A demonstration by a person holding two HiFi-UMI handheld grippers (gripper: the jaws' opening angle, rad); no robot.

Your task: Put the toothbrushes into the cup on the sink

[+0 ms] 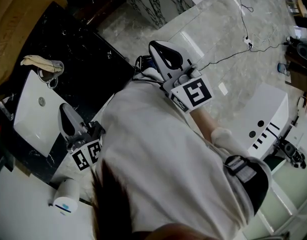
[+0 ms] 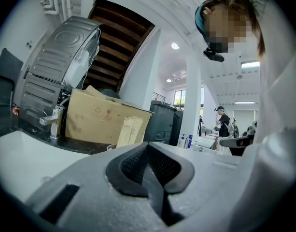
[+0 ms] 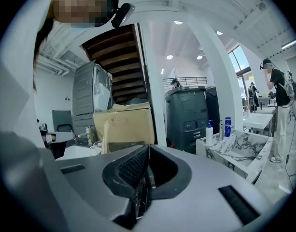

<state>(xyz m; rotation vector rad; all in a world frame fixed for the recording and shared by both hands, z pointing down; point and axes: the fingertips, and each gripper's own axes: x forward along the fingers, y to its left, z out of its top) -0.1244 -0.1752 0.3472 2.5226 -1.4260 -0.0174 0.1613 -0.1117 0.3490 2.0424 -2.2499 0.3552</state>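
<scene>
Black counter (image 1: pixel 93 59) | cup (image 1: pixel 52 70) beyond left gripper (image 1: pixel 67 118), apart | left gripper, right gripper (image 1: pixel 163 54) clenched empty

You hold two grippers, the left gripper (image 1: pixel 68 116) and the right gripper (image 1: pixel 161 51), and each carries one marker cube. On the black surface (image 1: pixel 88 54) count one white sink (image 1: pixel 28 119) with one faucet (image 2: pixel 51 122), and one clear cup (image 1: pixel 52 70) with one beige cloth (image 1: pixel 35 60) across its rim. One white cylinder (image 1: pixel 65 200) lies near your left gripper. Beyond the surface there is one cardboard box (image 3: pixel 126 122) and one dark grey bin (image 3: pixel 186 112). There are two bottles, one white pump bottle (image 3: pixel 209 132) and one blue bottle (image 3: pixel 227 126). You can clearly make out one person (image 3: pixel 280 95) in the background; others are too small to count.
</scene>
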